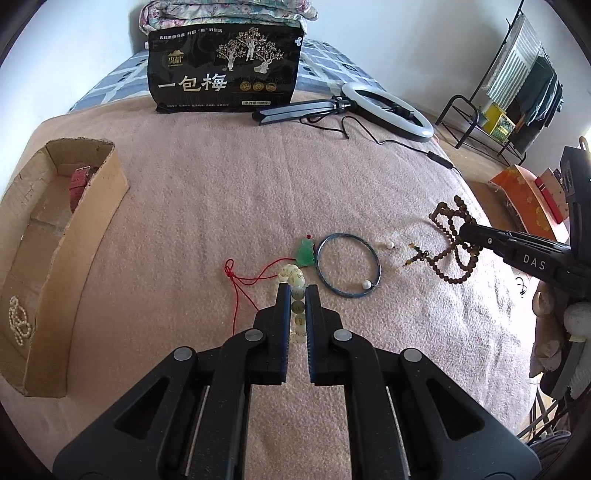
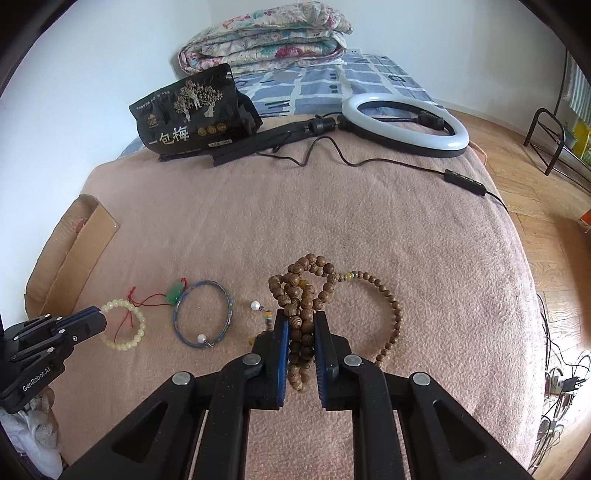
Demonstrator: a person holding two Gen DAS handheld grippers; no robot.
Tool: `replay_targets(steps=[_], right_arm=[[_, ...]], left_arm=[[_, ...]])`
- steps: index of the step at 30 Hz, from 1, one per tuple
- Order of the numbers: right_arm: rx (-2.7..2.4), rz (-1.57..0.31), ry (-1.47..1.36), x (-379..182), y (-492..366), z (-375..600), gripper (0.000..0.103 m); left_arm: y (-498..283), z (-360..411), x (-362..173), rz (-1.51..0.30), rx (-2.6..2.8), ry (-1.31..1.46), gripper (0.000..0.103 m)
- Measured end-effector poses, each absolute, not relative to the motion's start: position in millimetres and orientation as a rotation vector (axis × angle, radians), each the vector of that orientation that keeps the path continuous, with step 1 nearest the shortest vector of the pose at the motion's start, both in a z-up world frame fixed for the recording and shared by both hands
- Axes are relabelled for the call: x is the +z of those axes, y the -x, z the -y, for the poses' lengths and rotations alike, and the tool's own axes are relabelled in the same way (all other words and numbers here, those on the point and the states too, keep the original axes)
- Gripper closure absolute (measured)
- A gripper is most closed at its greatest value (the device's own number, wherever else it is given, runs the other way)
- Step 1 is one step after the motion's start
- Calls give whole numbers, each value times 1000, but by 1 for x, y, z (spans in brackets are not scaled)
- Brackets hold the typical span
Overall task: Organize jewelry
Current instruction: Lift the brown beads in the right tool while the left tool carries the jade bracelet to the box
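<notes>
Counting across the pink blanket (image 2: 369,229): two black two-finger grippers, the left gripper (image 1: 297,291) and the right gripper (image 2: 301,319). One pale cream bead bracelet (image 2: 123,325), one long brown wooden bead strand (image 2: 303,291), one blue metal bangle (image 1: 349,269), one green jade pendant on red cord (image 1: 305,253). Two loose white pearl pieces (image 2: 255,305), probably earrings. One open cardboard box (image 1: 99,206), one white ring light (image 2: 404,127), one black snack bag (image 1: 225,66).

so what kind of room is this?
Likely a bedroom: the work surface is a bed under a pink blanket, with a folded quilt at the head and a clothes rack by the wall.
</notes>
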State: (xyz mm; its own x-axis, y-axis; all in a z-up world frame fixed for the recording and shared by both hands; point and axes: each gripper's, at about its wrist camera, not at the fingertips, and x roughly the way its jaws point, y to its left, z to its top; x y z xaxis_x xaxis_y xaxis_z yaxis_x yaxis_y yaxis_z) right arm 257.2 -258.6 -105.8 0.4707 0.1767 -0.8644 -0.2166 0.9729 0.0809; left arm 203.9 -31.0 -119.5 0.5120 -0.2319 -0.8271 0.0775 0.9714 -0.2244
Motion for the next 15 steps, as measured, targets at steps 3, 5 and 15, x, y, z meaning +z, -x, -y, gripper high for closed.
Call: replay_targets(steps=[3, 5, 15], right_arm=[[235, -1035, 34, -96, -254, 259, 93], [234, -1025, 27, -90, -251, 259, 93], [263, -989, 2, -67, -233, 249, 93]], left_arm=[[-200, 25, -113, -1006, -181, 173, 98], [-198, 21, -108, -1000, -177, 181, 98], [-186, -4, -83, -955, -162, 213, 98]])
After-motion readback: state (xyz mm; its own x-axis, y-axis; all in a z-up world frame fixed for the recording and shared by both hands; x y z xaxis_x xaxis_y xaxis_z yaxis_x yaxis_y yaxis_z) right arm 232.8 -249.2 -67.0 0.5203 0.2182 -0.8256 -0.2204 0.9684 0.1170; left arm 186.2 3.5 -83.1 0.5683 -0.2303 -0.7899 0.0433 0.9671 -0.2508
